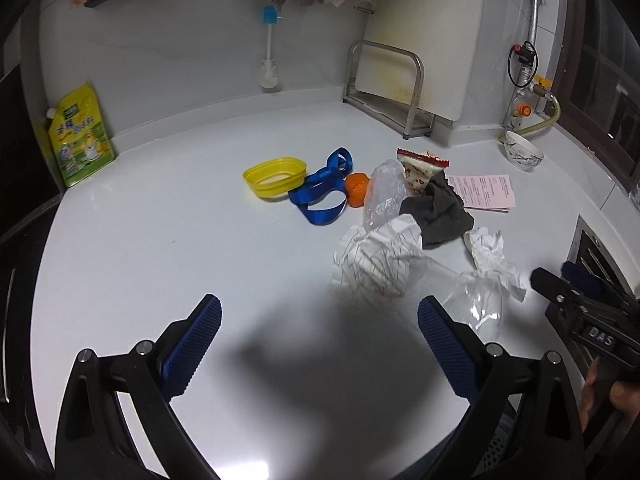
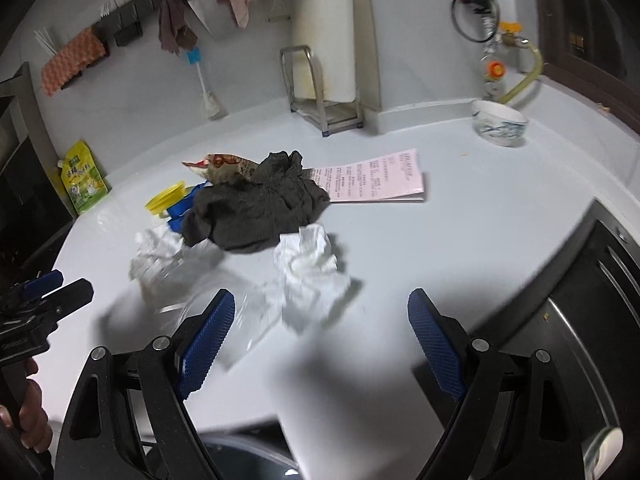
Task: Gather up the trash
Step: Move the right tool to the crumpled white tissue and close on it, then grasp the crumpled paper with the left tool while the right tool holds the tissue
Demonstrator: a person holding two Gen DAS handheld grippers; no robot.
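A pile of trash lies on the white counter (image 1: 160, 240). It holds a crumpled white tissue (image 2: 310, 266), also in the left wrist view (image 1: 496, 258), a striped crumpled paper (image 1: 376, 256), clear plastic film (image 1: 478, 298), a clear plastic bag (image 1: 384, 192), a snack wrapper (image 1: 420, 168) and a dark grey cloth (image 2: 256, 208). My left gripper (image 1: 320, 320) is open and empty, short of the striped paper. My right gripper (image 2: 322, 312) is open and empty, its fingers either side of the tissue's near edge.
A yellow lid (image 1: 274, 176), a blue strap (image 1: 322, 188) and an orange (image 1: 356, 188) lie beside the pile. A pink paper sheet (image 2: 372, 180), a bowl (image 2: 500, 122), a steel rack (image 2: 320, 96) and a green pouch (image 1: 80, 136) stand further back. A dark stove (image 2: 580, 300) lies right.
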